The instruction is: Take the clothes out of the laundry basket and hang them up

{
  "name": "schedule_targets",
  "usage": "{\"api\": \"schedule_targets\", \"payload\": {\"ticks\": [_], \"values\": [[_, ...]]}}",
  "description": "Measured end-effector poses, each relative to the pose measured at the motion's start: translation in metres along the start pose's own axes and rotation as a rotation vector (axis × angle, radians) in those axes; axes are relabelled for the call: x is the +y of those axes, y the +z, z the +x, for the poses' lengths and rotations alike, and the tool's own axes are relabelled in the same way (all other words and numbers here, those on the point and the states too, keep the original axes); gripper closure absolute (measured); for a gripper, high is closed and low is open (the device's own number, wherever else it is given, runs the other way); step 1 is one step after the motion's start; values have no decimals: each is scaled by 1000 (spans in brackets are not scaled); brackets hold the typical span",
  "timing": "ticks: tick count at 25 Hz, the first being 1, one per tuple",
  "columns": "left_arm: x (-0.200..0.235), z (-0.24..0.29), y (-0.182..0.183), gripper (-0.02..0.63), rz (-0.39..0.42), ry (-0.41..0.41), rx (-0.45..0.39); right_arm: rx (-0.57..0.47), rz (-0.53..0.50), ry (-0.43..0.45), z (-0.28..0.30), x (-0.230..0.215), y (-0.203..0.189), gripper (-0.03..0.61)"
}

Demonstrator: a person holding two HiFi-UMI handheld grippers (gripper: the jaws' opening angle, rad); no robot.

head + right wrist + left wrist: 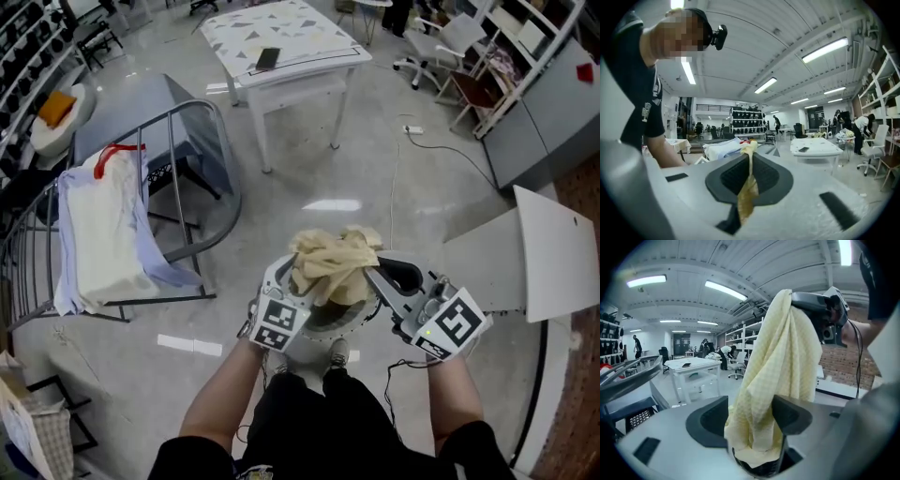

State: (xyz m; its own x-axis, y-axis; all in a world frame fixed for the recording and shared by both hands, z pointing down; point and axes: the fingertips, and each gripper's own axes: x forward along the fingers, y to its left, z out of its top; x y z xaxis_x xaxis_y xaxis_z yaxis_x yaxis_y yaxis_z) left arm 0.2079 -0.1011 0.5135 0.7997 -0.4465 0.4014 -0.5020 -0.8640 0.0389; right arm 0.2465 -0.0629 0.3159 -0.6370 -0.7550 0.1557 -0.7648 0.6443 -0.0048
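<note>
A pale yellow cloth (333, 265) is bunched up between the two grippers, close in front of the person's body. My right gripper (382, 279) is shut on a thin fold of the yellow cloth (748, 187), pinched between its jaws (749, 173). In the left gripper view the cloth (780, 376) hangs down from the right gripper (808, 301) and passes between the wide jaws of my left gripper (750, 420). Those jaws stand open around the cloth's lower part. In the head view the left gripper (295, 286) is partly covered by the cloth.
A metal drying rack (192, 122) stands at the left with white and light-blue clothes (103, 234) draped on it and a red hanger (114, 155). A white table (309, 56) with a phone (268, 58) is ahead. A white panel (558, 253) leans at the right.
</note>
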Motion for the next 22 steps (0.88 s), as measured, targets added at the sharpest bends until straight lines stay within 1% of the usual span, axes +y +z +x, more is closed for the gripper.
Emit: {"api": "schedule_targets", "payload": {"ticks": [3,4,6,7,8,11,14,18,22], "values": [[4,-9,19,353,-12,-14,-36,-15,-59,14,-2,13,25,558],[5,-12,25,385,-17,-20,-41,-17,-67,9,-1,14,29,558],[7,-20,32,526,-34,-22,-46,-20,-57,-15,-1,13,33,558],[9,-25,34,571,-49,-14,-48,-21,-41,-34,-1,11,33,558],[13,-32,36,583,-69,-5,-49,-20,-22,-60,-3,8,32,558],[25,-54,48,592,-144,16,-72,6,10,-156,-10,-3,27,558],[36,-79,62,595,-174,45,-111,43,28,-229,-18,-3,19,557],[46,-112,84,595,-202,67,-171,67,54,-275,-25,8,9,557],[50,-145,112,595,-217,86,-237,73,95,-276,-30,27,0,552]]}}
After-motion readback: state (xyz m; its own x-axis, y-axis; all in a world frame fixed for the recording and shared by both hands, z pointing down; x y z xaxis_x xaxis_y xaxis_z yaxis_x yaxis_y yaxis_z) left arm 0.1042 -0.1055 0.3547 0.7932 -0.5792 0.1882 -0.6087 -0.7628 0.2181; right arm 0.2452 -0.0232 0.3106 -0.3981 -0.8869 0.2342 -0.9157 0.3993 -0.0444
